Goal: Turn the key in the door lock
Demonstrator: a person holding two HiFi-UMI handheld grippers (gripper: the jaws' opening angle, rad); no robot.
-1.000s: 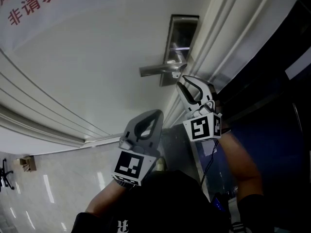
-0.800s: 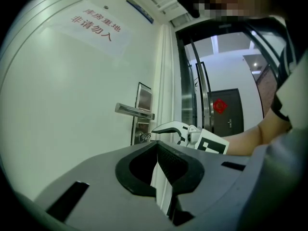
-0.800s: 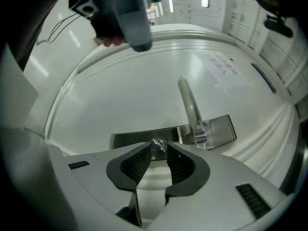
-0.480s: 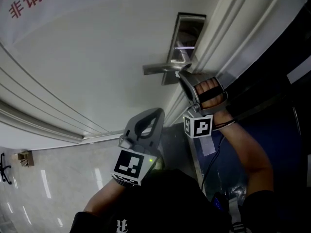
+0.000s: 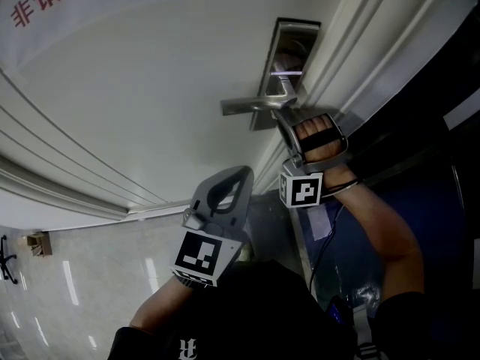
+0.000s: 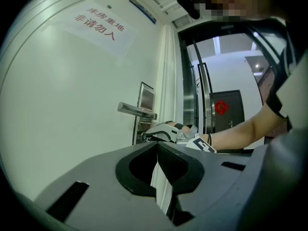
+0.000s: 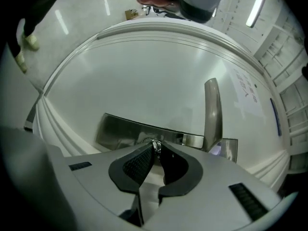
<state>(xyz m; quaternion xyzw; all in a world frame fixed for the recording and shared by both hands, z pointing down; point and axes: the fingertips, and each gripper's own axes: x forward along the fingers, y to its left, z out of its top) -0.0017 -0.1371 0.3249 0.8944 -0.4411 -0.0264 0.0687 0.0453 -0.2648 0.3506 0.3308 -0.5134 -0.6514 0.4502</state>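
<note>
A steel lock plate (image 5: 290, 42) with a lever handle (image 5: 246, 106) is fixed to the white door (image 5: 150, 88). My right gripper (image 5: 280, 115) reaches the plate just below the handle's hub. In the right gripper view its jaws (image 7: 156, 149) are shut on a small metal key (image 7: 155, 144) that sticks out of the plate (image 7: 120, 130), with the handle (image 7: 211, 110) to the right. My left gripper (image 5: 229, 189) hangs back from the door, shut on nothing. The left gripper view shows the handle (image 6: 136, 111) and the right gripper (image 6: 166, 131) beyond its own jaws (image 6: 157, 150).
The door frame mouldings (image 5: 352, 43) run beside the lock. A dark opening (image 5: 427, 126) lies past the frame on the right. A red-lettered sign (image 6: 98, 25) is stuck high on the door. Tiled floor (image 5: 67, 291) shows at lower left.
My right gripper has moved up to the lock plate under the handle and rolled about its axis, its marker cube turning. The left gripper has stayed where it was.
</note>
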